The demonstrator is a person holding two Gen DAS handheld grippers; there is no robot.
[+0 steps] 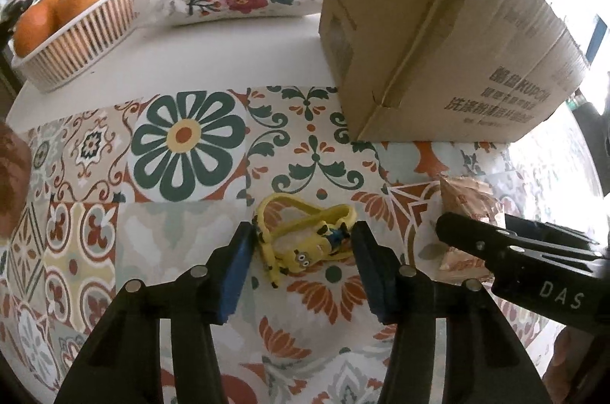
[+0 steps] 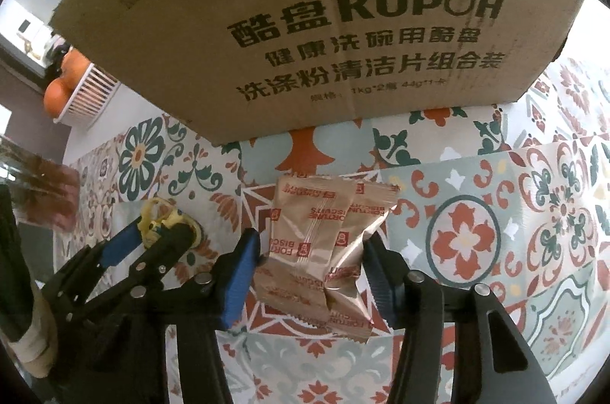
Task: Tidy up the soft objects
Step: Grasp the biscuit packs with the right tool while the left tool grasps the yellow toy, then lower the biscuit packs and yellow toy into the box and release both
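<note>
Left wrist view: left gripper (image 1: 303, 244) jaws spread around the toy (image 1: 305, 242) lying on the desk (image 1: 183, 221). Right gripper (image 2: 312, 257) jaws spread astride two packets (image 2: 324, 244). Closing may pinch only one packet, or the toy's thin strap could slip.

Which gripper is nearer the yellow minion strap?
Left. The left gripper brackets the yellow minion strap between its open fingers. The right gripper sits off to the strap's right, straddling the biscuit packets.
</note>
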